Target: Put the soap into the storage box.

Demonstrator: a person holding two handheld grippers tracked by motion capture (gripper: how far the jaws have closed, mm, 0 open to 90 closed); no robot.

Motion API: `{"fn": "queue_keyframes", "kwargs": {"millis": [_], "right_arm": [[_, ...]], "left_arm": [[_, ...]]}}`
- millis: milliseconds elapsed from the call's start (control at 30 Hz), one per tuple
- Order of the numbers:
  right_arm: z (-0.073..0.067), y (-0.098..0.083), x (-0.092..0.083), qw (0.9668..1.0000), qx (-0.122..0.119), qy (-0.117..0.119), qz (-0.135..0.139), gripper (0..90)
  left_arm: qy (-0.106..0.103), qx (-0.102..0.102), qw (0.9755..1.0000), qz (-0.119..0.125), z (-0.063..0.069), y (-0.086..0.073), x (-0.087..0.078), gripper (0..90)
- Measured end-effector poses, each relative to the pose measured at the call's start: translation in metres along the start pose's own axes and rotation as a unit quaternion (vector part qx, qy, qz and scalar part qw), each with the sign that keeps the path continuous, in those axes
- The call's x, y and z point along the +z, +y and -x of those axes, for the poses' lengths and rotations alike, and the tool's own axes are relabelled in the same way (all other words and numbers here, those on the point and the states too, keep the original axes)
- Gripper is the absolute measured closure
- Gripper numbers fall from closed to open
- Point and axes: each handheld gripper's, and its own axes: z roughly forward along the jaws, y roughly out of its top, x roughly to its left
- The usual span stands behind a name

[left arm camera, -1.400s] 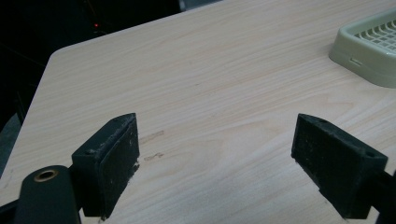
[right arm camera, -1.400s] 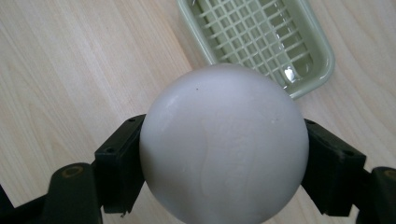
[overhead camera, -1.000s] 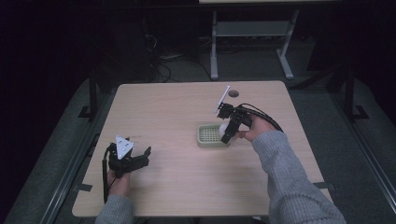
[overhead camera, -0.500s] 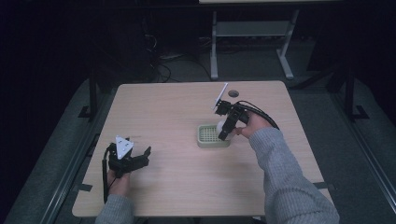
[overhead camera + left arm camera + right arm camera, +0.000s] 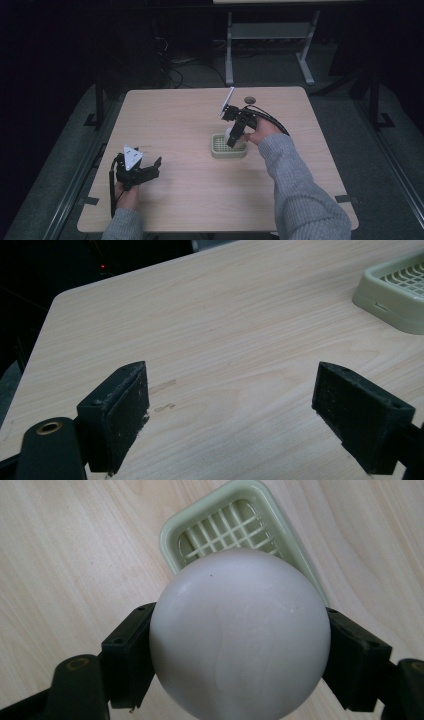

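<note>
In the high view, the right gripper (image 5: pixel 234 136) now hangs directly over the pale green slotted plastic tray (image 5: pixel 218 150), where 1 second ago it stood a little behind and to the right of that tray; the white smooth ball (image 5: pixel 231 133) it carries has come in above the tray with it. By my reading this means the carry is nearly over and the lowering and release into the tray come next. The left gripper (image 5: pixel 149 170) has not shifted in that second and sits low on the light wooden tabletop (image 5: pixel 175 115), well to the left of the tray and nearer the person. In the left gripper view, the 2 black fingers (image 5: pixel 117 407) stand wide apart with nothing between them, bare tabletop beneath, and a corner of the tray at the upper right edge. In the right gripper view, the 2 fingers (image 5: pixel 127 657) are clamped against the left and right sides of the ball, which sits above the tray's near end and hides part of its grid; whether the ball touches the tray I cannot tell, though it looks clear of it. Counted: 1 ball, 1 tray, 1 tabletop, 2 grippers, 2 fingers on each.
</note>
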Motion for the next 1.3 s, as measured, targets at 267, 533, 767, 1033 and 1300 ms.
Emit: {"fn": "queue_keyframes", "kwargs": {"millis": [267,533,767,1033,1300], "right_arm": [[0.005,0.003,0.009,1.0,0.006,0.0,-0.007,23.5],[0.007,0.008,0.017,0.9999,0.009,0.004,-0.01,23.5],[0.008,0.014,0.026,0.9998,0.014,0.007,-0.014,23.5],[0.01,0.017,0.034,0.9997,0.018,0.008,-0.017,23.5],[0.011,0.018,0.04,0.9995,0.022,0.006,-0.021,23.5]], "left_arm": [[0.0,0.004,1.0,-0.003,-0.001,0.0,0.0,14.8],[0.0,0.003,1.0,-0.002,-0.001,0.0,0.0,14.8],[-0.002,0.003,1.0,0.0,0.001,0.0,0.0,14.8],[-0.002,0.004,1.0,0.0,0.001,0.0,0.0,14.8],[-0.002,0.004,1.0,0.0,0.001,0.0,0.0,14.8]]}}
